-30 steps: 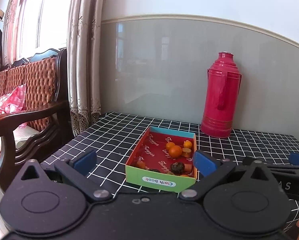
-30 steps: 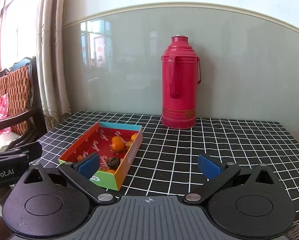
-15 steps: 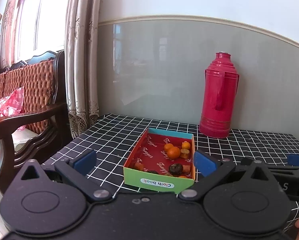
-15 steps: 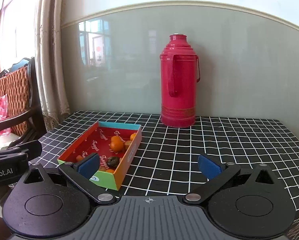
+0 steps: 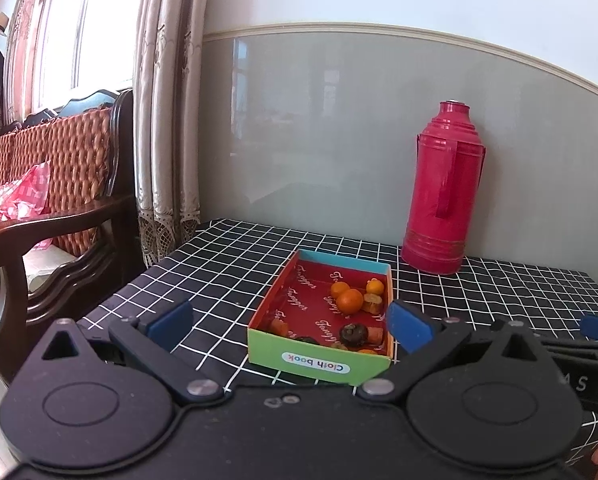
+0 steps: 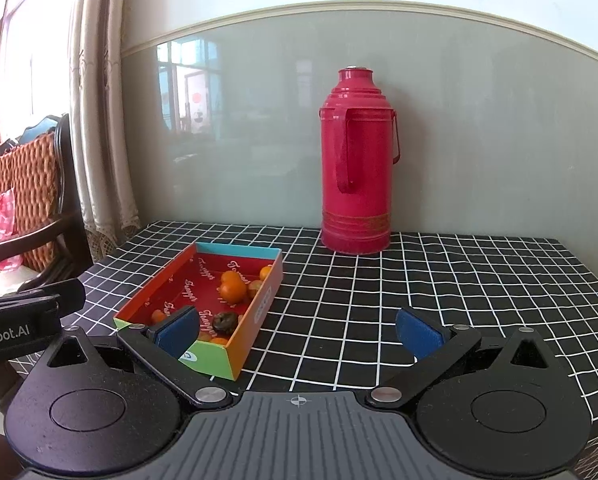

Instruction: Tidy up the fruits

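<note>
Left hand-held gripper (image 5: pixel 289 322): jaws spread wide, holding nothing, positioned above the desk (image 5: pixel 227 264) just short of the box (image 5: pixel 319 364). Right hand-held gripper (image 6: pixel 297 330): jaws equally wide, empty, box at its left finger. The fruits (image 5: pixel 349 300) lie inside the box. A red thermos (image 6: pixel 357 160) stands behind, against the wall.

Box (image 5: pixel 319 362) w/ fruits (image 5: pixel 350 301) on table (image 6: pixel 419 280), flask (image 6: pixel 357 160) behind, chair (image 5: pixel 59 208) at left.
</note>
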The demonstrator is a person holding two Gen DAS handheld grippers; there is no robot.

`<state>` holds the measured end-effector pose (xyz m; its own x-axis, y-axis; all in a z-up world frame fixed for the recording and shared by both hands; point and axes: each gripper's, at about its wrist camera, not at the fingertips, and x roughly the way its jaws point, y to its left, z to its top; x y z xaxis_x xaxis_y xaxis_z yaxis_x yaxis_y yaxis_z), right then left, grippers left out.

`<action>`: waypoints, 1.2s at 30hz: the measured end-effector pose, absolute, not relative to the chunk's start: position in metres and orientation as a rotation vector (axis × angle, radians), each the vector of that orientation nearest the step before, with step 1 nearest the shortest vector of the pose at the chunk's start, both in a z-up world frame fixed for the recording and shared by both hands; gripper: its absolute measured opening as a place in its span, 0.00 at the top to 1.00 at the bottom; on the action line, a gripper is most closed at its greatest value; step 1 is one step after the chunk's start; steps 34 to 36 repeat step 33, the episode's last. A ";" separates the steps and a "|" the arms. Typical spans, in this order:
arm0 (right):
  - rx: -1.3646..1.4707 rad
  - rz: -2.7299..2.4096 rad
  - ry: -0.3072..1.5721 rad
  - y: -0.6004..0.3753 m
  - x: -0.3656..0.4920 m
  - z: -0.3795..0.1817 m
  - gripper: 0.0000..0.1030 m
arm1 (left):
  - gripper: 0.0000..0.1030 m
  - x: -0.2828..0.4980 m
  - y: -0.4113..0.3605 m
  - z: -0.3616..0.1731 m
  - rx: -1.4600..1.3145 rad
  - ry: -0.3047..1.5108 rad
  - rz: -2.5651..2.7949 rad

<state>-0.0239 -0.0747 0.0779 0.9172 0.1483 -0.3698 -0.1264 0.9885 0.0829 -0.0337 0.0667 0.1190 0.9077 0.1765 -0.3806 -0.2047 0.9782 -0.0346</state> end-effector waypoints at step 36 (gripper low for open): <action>0.057 0.099 0.376 -0.080 -0.020 0.077 0.00 | 0.08 -0.027 0.057 0.117 -0.059 0.375 0.158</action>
